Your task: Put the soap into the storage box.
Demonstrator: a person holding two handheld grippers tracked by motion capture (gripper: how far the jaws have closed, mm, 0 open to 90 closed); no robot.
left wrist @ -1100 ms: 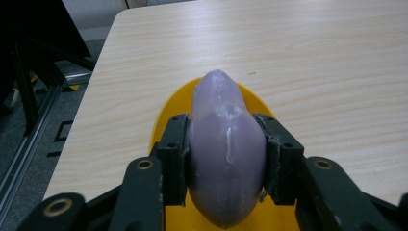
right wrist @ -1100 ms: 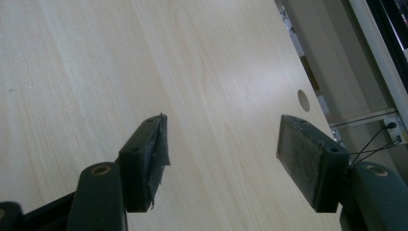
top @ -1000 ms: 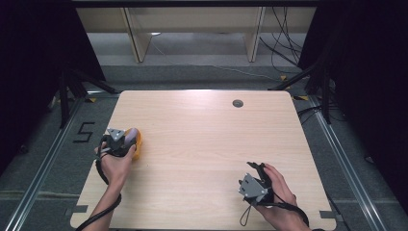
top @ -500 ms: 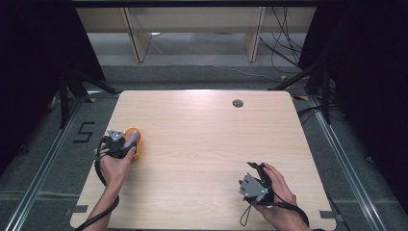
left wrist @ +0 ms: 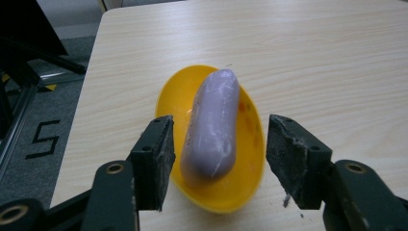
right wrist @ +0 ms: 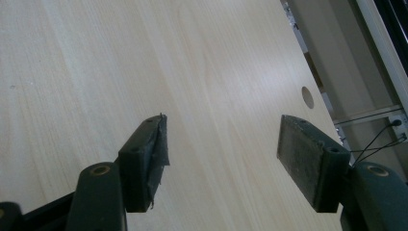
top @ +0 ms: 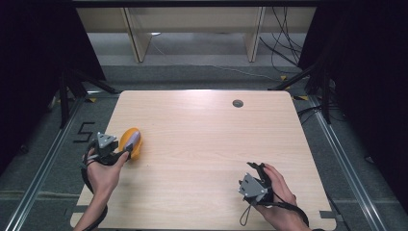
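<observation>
The table [top: 207, 144] under my hands is a broad slab of pale wood-grain laminate with rounded corners and a small round dark grommet hole [top: 237, 103] near its far edge. Near its left edge sits a yellow dish [left wrist: 211, 139], smooth glossy plastic, oval like a shallow boat. In it lies a lilac sausage-shaped piece [left wrist: 211, 127] (matte, faintly streaked with white), its long axis running along the dish's, away from me and a touch to the right in the left gripper view. My left gripper [left wrist: 216, 159] has just been opening: its black, scuffed pads stand apart on either side of the dish's near end, touching neither dish nor piece. My right gripper [right wrist: 223, 154] hangs wide over bare wood at the near right, well apart from the dish, nothing between its jaws.
</observation>
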